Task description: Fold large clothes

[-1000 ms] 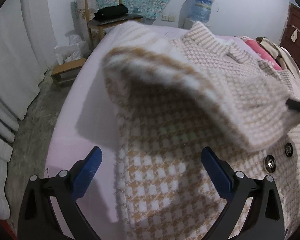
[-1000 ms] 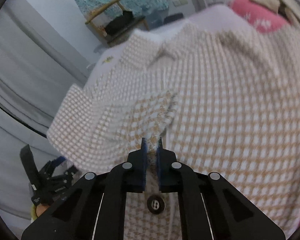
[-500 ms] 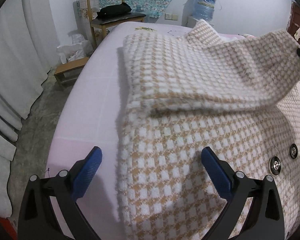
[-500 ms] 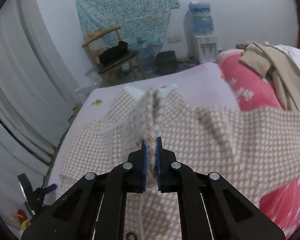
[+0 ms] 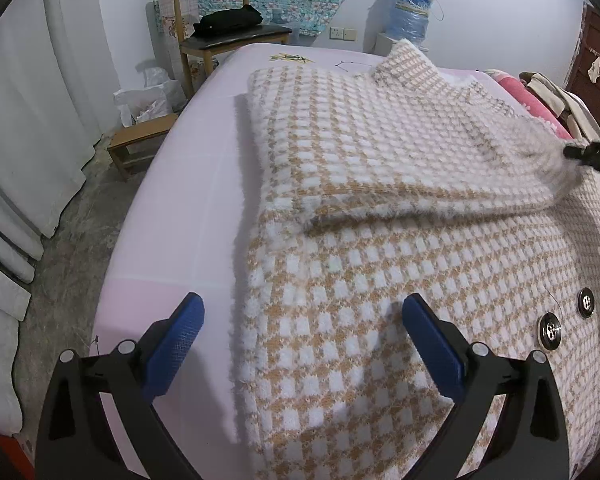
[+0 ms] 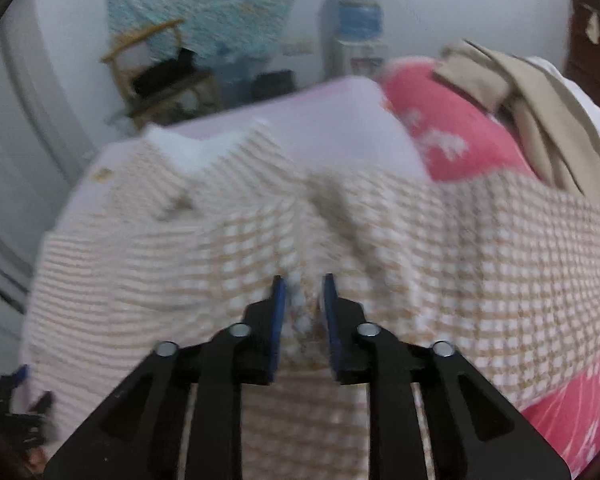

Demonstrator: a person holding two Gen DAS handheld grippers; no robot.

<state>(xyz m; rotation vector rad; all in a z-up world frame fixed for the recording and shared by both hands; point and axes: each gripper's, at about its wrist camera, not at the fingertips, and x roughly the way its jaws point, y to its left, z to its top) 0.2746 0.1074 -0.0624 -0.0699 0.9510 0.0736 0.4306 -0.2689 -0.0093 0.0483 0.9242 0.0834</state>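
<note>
Coat (image 5: 380,280) soft, thick, floppy | grab hems | my right gripper (image 6: 303,292) just parting, sleeve (image 6: 300,304) loose between | left gripper (image 5: 302,334) wide, empty

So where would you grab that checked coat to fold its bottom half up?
Probably the checked coat by its near hem at the left corner, coming from the bed's near edge: that edge lies flat and free, right before the open left hand-held gripper.

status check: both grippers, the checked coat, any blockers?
Left gripper open, over coat hem. Right gripper just opening, sleeve edge between pads. Checked coat flat on bed, sleeve folded across. Nothing in the way.
</note>
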